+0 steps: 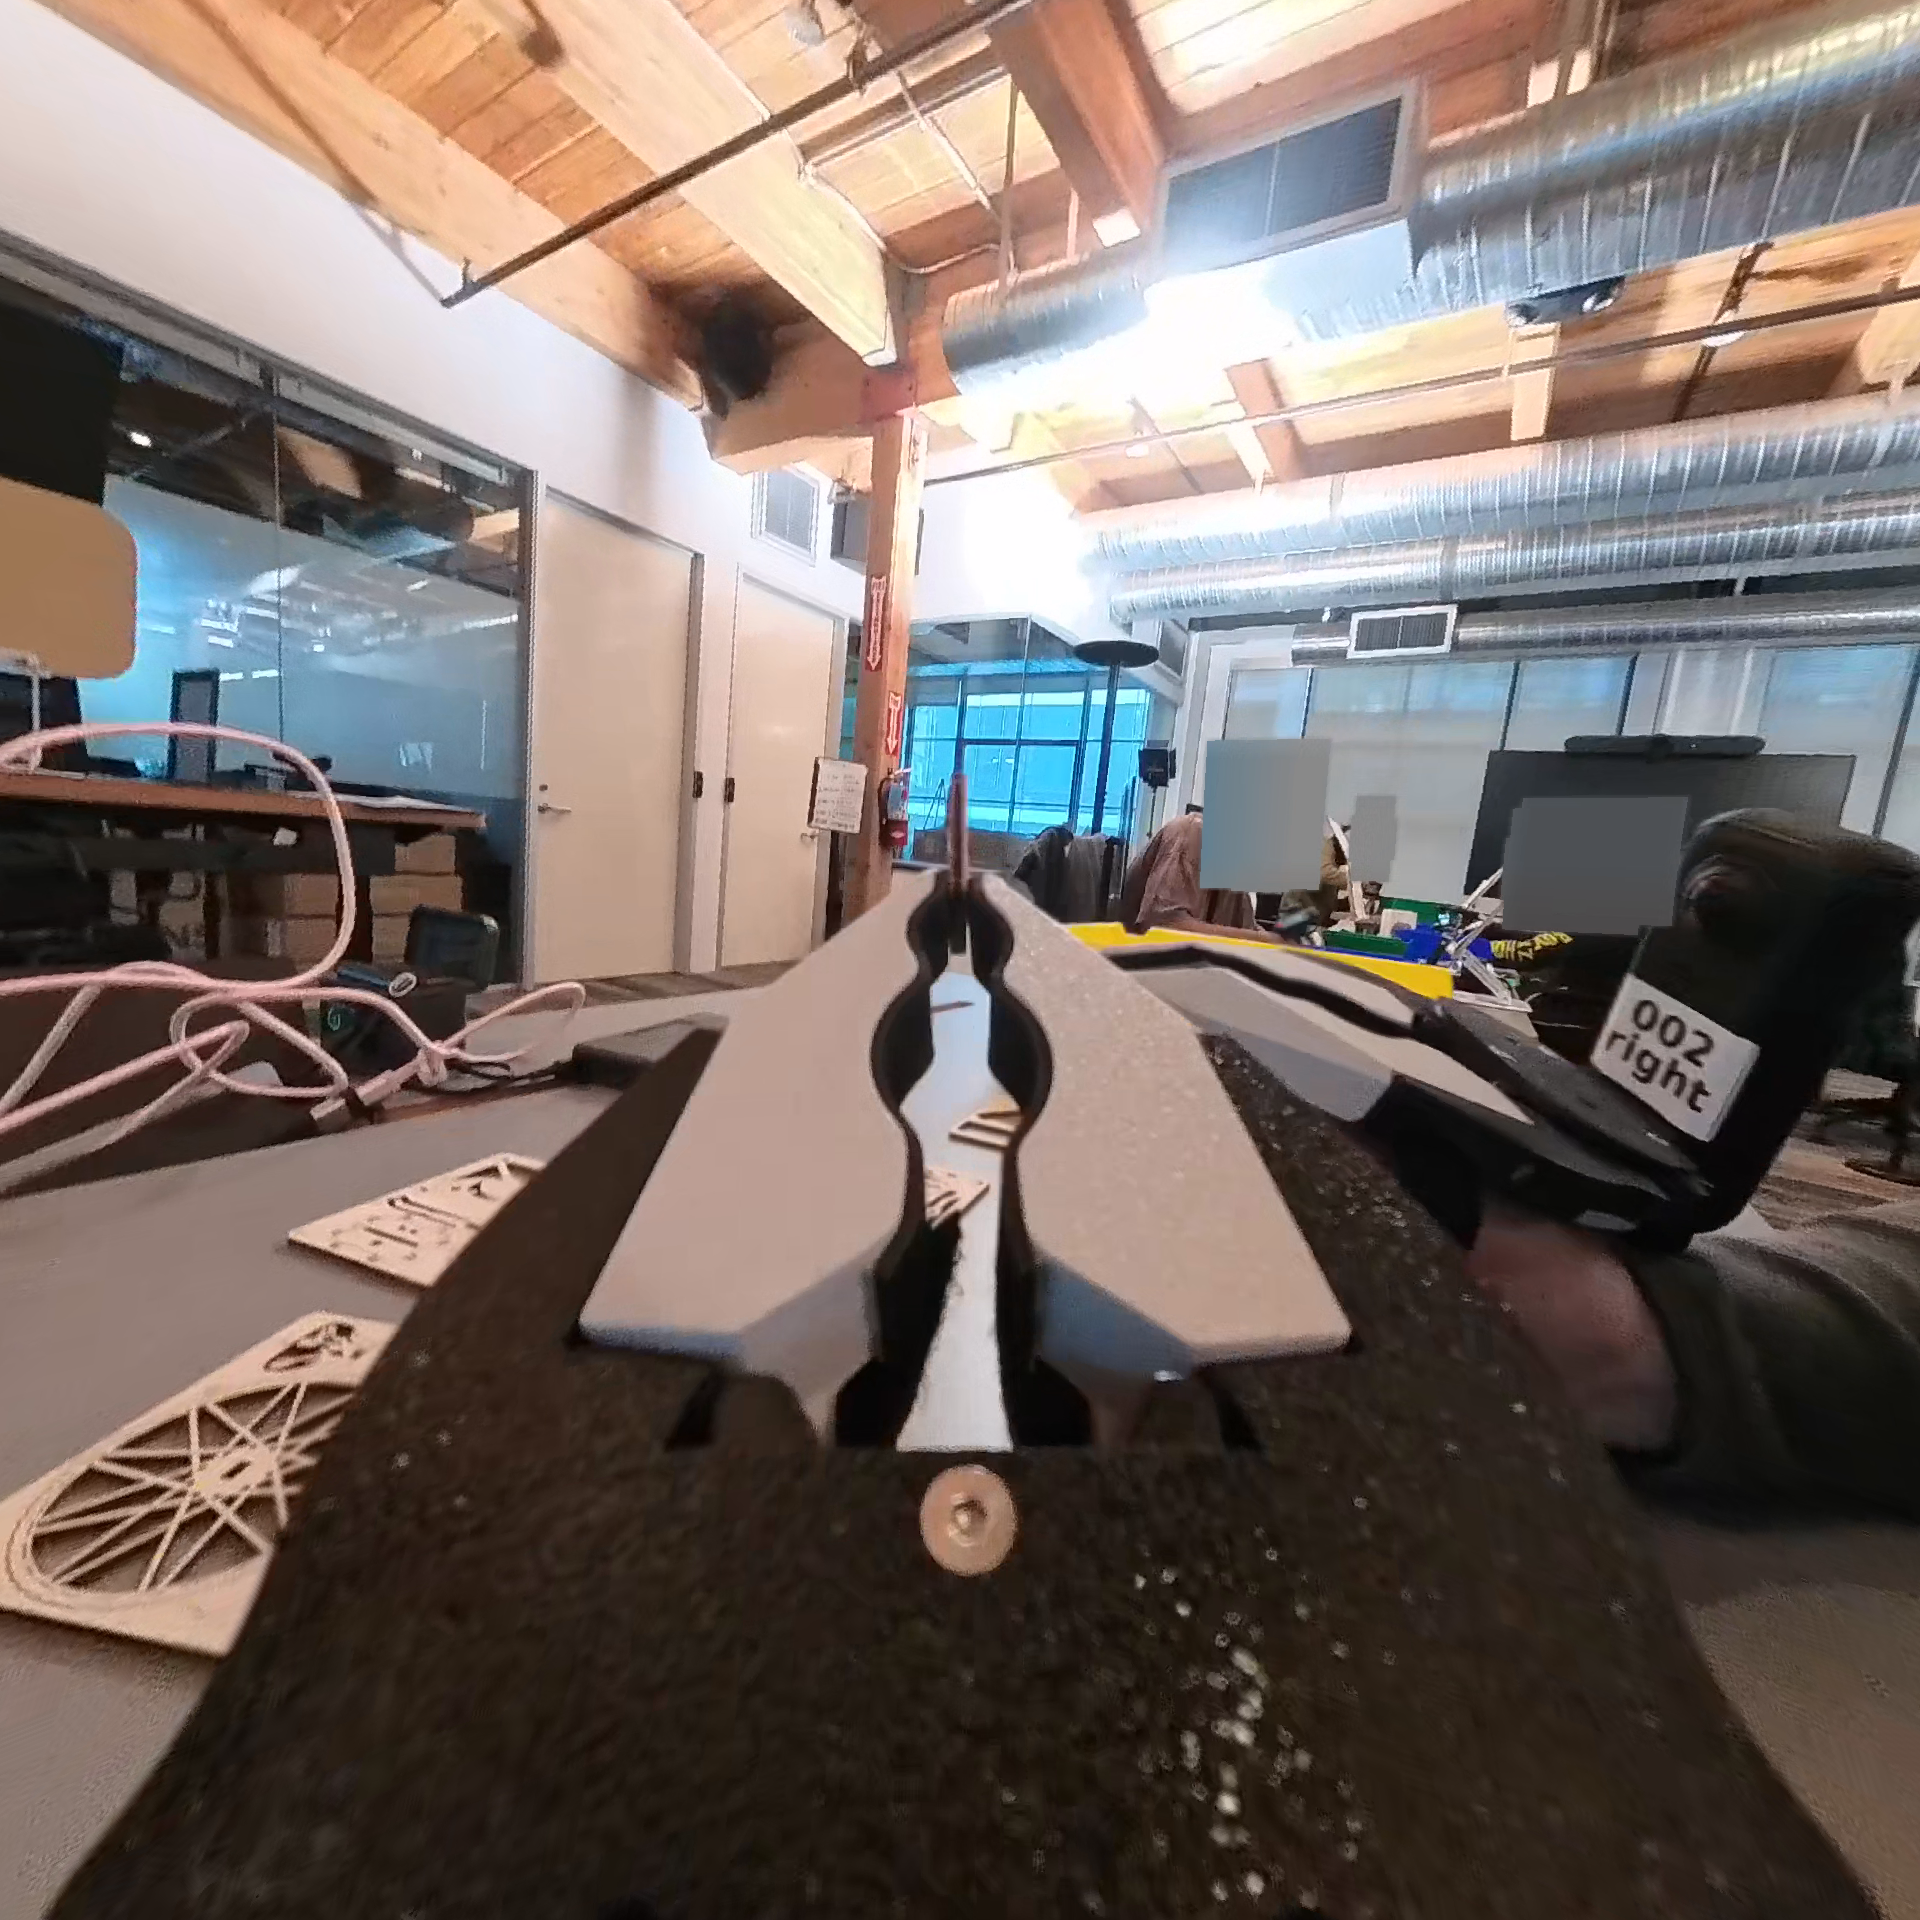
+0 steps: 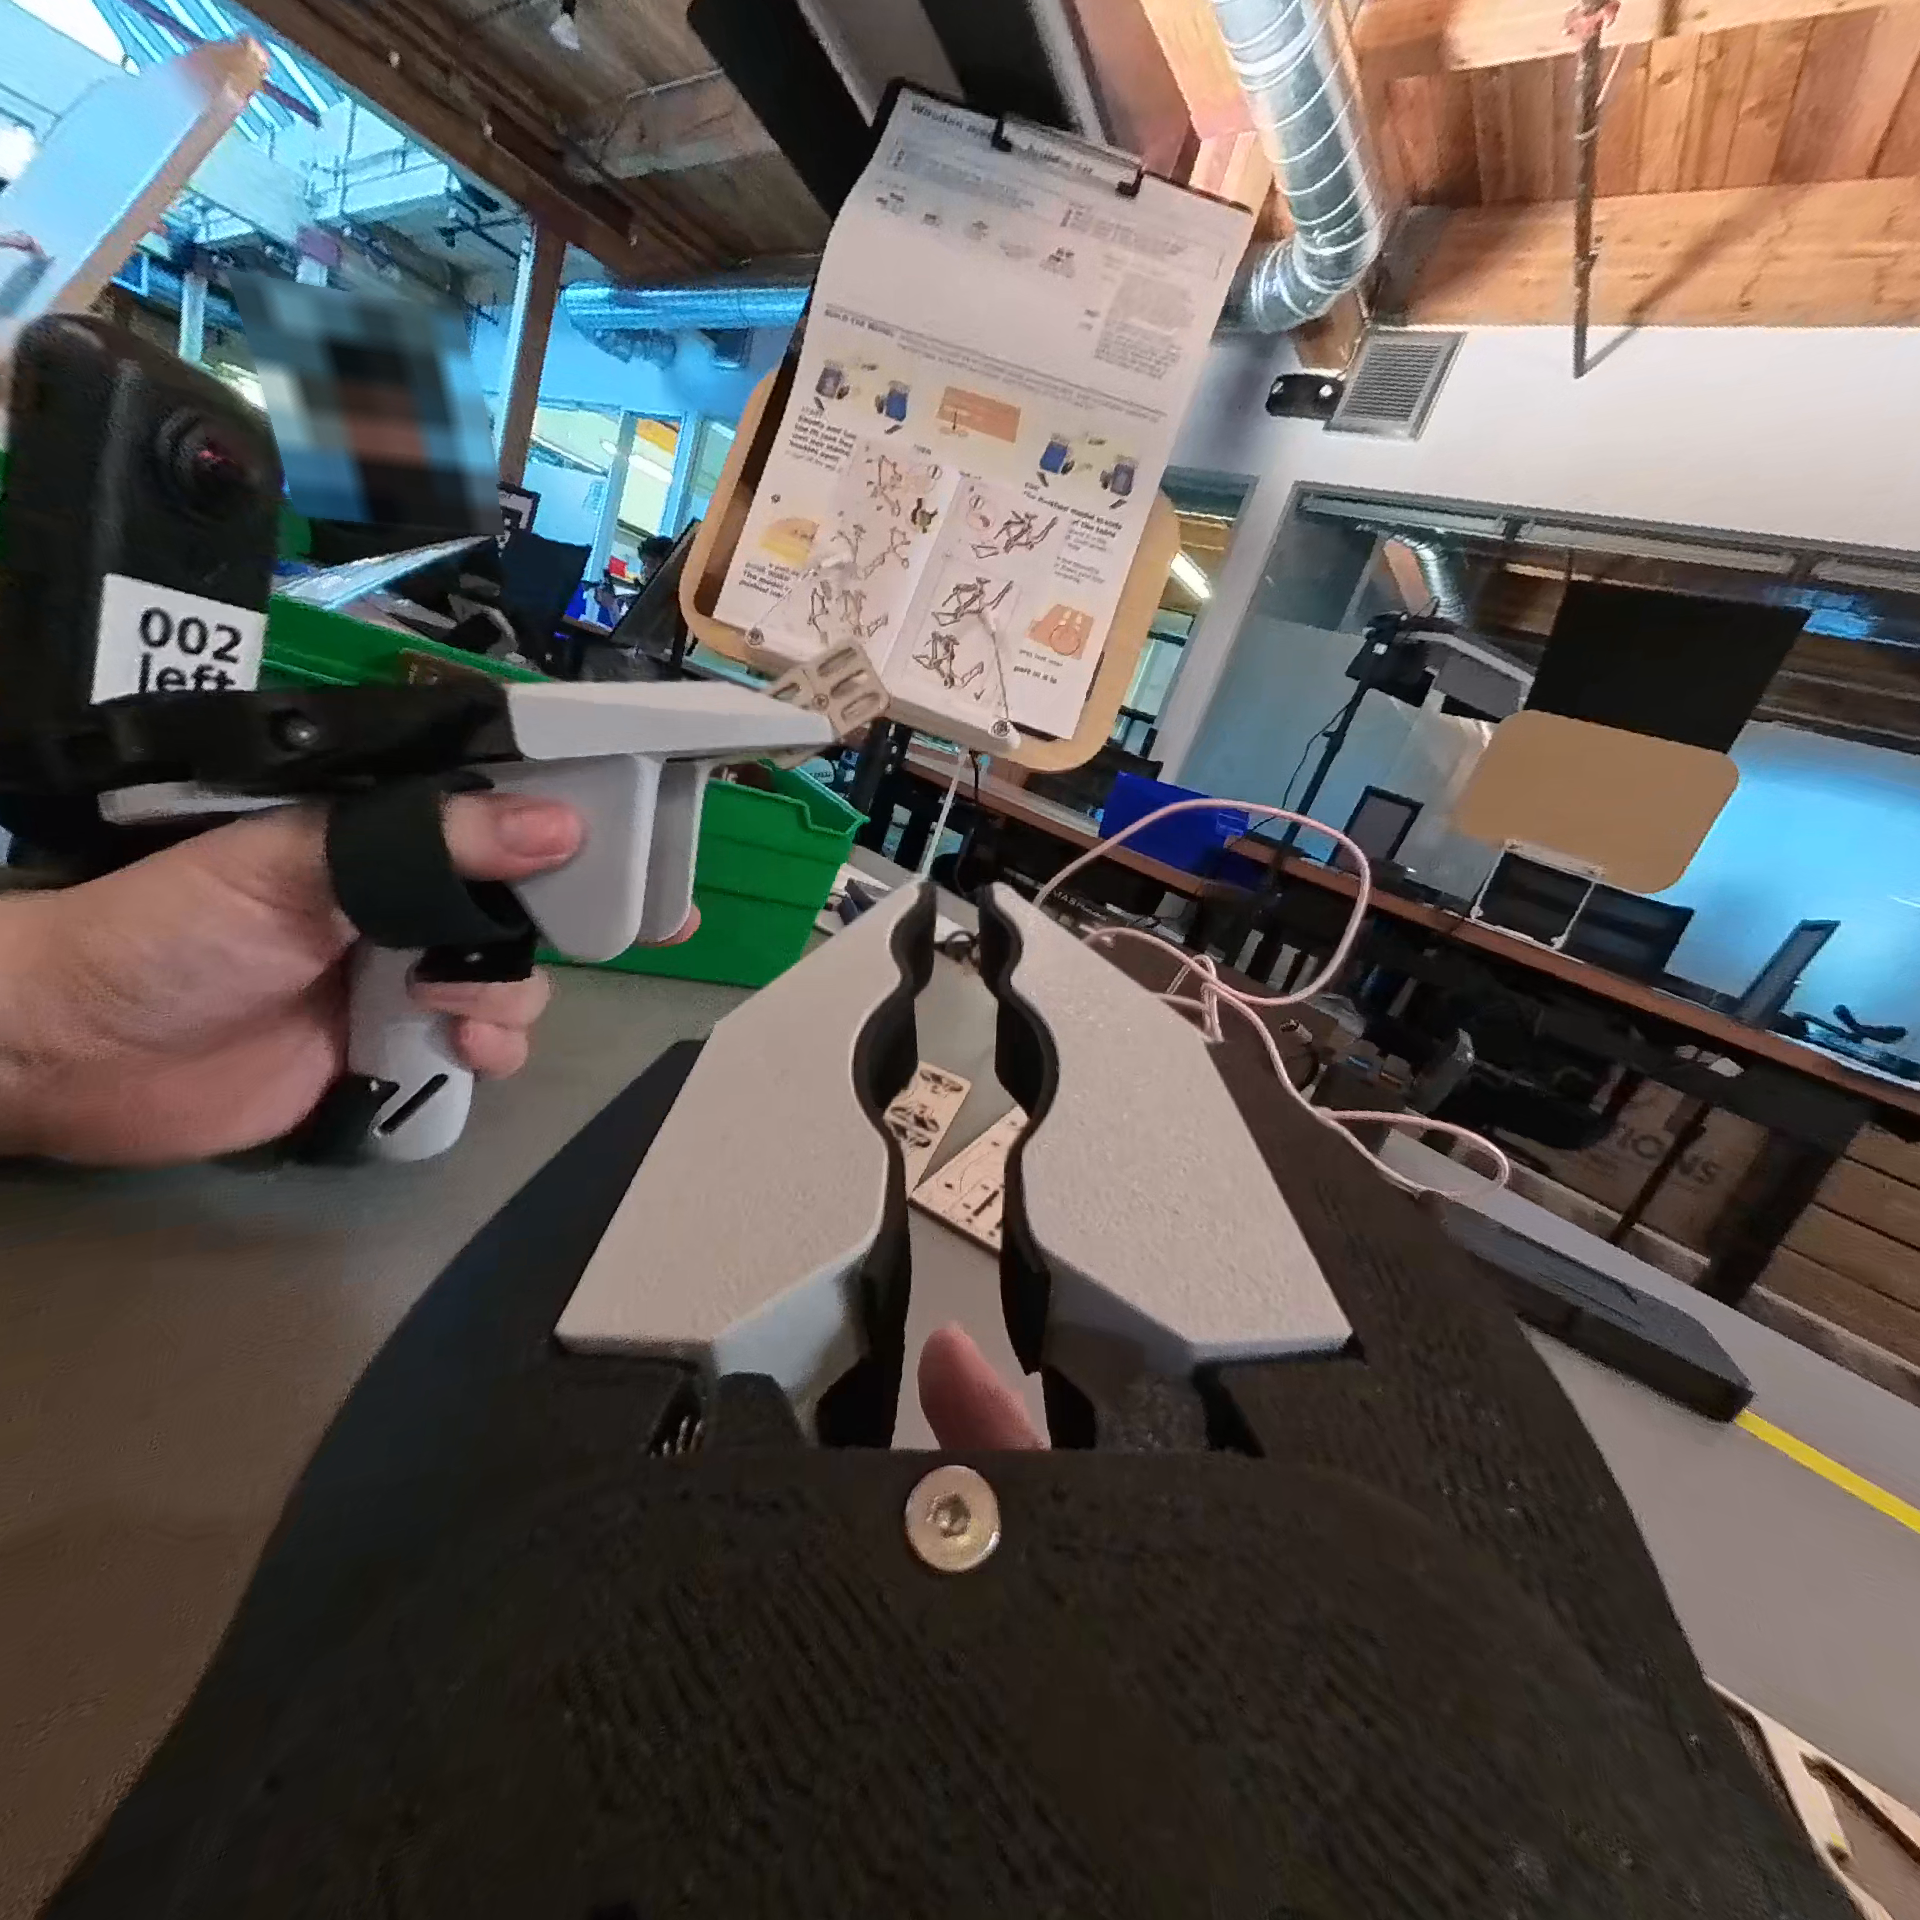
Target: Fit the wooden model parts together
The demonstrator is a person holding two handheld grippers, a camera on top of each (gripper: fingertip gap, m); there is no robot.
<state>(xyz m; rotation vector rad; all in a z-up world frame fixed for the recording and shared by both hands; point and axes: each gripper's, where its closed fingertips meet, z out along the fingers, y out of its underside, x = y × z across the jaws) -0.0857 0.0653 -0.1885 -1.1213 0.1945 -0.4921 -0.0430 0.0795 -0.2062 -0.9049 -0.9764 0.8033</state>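
Note:
My left gripper is raised above the grey table and is shut on a small flat wooden part, seen edge-on at its tips. In the right wrist view the same left gripper shows at the left, held by a hand, with the slotted wooden part sticking out of its tips. My right gripper is empty, its fingers a narrow gap apart; it also shows in the left wrist view. Laser-cut wooden sheets lie flat on the table below.
An instruction sheet on a wooden clipboard hangs ahead of the right gripper. A green bin stands behind the left gripper. A pink cable loops at the far table edge. A black block lies to the right. My right fingertips sit around 6 cm from my left ones.

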